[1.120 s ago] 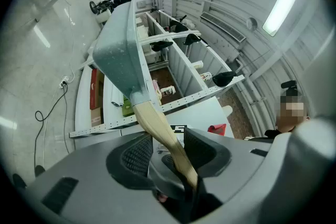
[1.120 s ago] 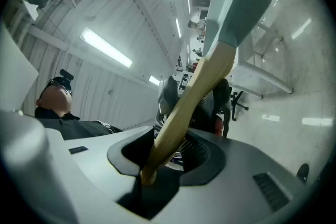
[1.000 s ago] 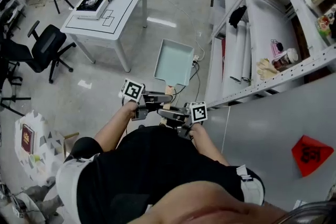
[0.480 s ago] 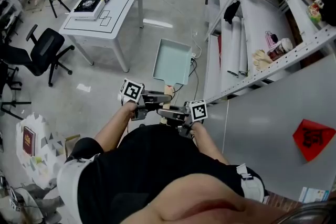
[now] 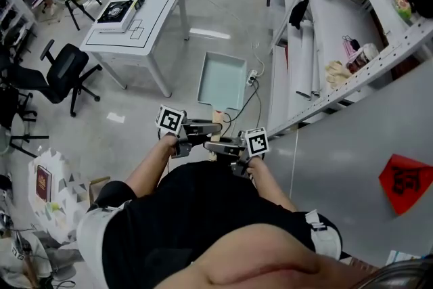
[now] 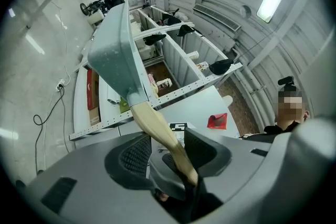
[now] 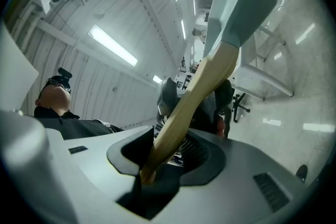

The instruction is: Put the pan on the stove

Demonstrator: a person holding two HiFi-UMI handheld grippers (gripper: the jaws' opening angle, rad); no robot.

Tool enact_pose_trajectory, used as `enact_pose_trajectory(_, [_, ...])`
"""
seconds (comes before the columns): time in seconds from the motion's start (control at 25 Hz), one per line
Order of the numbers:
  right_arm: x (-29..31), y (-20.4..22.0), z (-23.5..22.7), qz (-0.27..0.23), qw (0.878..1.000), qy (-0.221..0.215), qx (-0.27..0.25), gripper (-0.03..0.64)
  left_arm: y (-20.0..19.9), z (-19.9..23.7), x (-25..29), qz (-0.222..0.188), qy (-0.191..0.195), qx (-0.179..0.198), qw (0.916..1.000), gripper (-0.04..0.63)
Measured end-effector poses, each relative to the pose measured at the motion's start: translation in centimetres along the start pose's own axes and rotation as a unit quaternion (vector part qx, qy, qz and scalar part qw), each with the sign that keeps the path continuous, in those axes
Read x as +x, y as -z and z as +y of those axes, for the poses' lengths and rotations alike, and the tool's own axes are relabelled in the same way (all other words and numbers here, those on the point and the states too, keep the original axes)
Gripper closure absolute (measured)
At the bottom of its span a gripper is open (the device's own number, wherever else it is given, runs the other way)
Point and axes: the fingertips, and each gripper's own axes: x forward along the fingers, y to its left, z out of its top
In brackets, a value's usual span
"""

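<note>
With your left gripper [image 6: 170,147] and right gripper [image 7: 168,149] jaws both clamped on the pan's [image 5: 222,80] stiff wooden handle [image 5: 217,117], expect front-heavy leverage toward twelve o'clock, so grip firmly.

No text is legible, even on the red diamond sign [image 5: 406,183].

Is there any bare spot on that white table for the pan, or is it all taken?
Mostly bare. The white table is free at its near end and right side, marked only by drawn outlines. Its left side is taken by the stove. The floor between table and shelving, under the pan, is open too, save a trailing cable.
</note>
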Motion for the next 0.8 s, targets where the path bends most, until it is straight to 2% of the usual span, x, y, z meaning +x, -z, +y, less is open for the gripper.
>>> enact_pose_trajectory(0.36, [-2.0,-0.5,-0.1,0.027,0.999,-0.016,-0.008,0.449,-0.3,0.4,1.6,-0.023,-0.008,-0.014,0.9996,0.394])
enact_pose_trajectory(0.64, [-2.3,-1.1,-0.2,0.023,1.0,-0.02,-0.003,0.446,-0.7,0.9,2.1,-0.015,-0.009,-0.029,0.9994,0.393])
enact_pose_trajectory(0.8, [-2.6,-1.8,-0.8,0.041,0.999,-0.021,-0.014,0.437,-1.2,1.4,2.5,-0.01,-0.001,-0.034,0.9994,0.391])
